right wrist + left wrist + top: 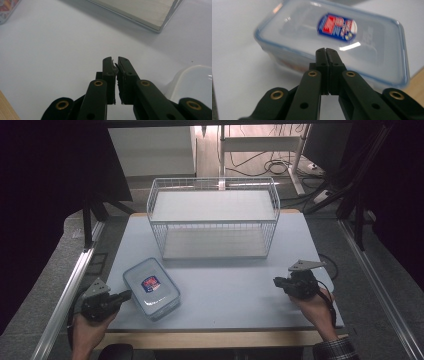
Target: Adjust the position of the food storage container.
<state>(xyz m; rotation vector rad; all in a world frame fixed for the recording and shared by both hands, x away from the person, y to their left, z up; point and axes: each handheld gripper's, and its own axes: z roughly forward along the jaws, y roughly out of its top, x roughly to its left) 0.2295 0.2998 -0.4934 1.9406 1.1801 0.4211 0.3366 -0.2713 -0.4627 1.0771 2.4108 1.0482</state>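
No text can be read; the red-blue label [336, 27] on the container lid [294, 30] is too blurred.

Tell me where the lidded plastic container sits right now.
In the high view the plastic container lies on the table's front-left part, just ahead of the shut left gripper and nearer than the wire basket.
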